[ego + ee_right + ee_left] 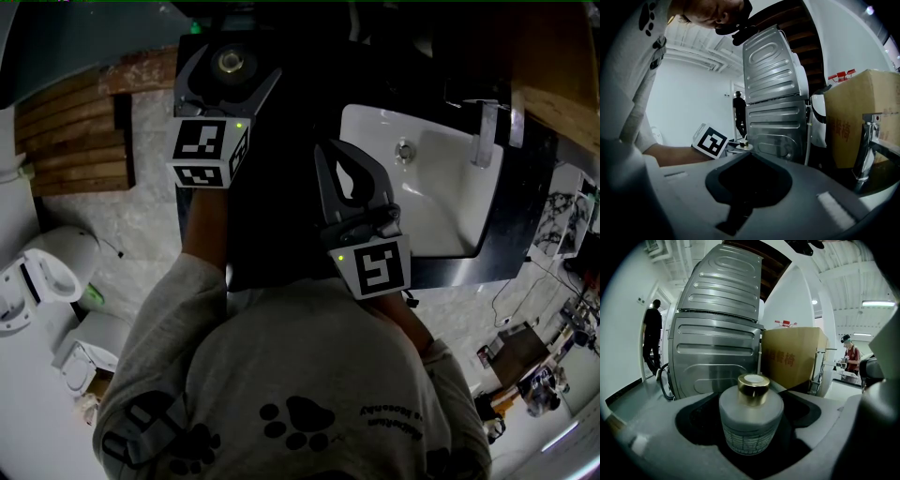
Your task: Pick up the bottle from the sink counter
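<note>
Bottle stands upright on the dark worktop, right between the left tongs. They gape wide and aren't squeezing it, so this fits either lining up a grab or having let go. The left hand reaches forward, tipped slightly down. Right tongs are pinched shut and empty, parked by the sink.

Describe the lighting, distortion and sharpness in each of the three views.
Head view: dim overall; the black counter swallows detail, while the white sink stands out bright. Left gripper view: strong fisheye with black corners, yet the bottle and its gold cap are sharp and evenly lit. Right gripper view: the same fisheye bows the ribbed metal panel; the foreground is dark, the background bright.
</note>
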Demonstrator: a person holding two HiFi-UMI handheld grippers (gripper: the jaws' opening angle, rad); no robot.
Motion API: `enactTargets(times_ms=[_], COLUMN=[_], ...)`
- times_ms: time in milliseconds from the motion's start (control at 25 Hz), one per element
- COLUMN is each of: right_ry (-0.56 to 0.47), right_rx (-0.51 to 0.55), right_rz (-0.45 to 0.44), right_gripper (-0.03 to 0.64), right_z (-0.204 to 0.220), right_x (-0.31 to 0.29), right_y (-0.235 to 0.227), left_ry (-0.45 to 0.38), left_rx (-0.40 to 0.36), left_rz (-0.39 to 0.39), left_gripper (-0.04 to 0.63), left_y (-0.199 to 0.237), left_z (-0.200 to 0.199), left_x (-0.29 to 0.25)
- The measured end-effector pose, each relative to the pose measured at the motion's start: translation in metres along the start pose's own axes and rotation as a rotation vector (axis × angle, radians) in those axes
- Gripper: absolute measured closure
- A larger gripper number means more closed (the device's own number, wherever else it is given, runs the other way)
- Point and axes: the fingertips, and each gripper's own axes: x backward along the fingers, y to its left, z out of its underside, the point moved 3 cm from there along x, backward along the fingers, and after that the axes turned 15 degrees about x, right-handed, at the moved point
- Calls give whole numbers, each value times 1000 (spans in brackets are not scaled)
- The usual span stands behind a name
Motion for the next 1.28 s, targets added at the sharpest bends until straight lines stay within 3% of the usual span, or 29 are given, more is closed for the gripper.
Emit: enactTargets(times_ms=[280,360,680,880,1280], right_ry=[1,-2,-24,-35,-82], right_rx=[-6,-13,-10,-6,55], right_rz=[5,9,21,32,55], right_gripper=[615,615,615,615,615], right_z=[-1,-1,-8,-13,-12], right_x=[2,2,11,24,71], right_y=[-1,-2,-5,-8,-21], left_ry=[8,7,3,9,-55], left_rx=[23,22,4,-51,-64], left_rz=[-10,-17,-53,-62,-61], left_gripper=[187,250,252,253,253], left_y=[2,3,2,-4,-50], left_z=[-1,-1,-1,0,-17], left_x=[-5,-5,-6,0,53])
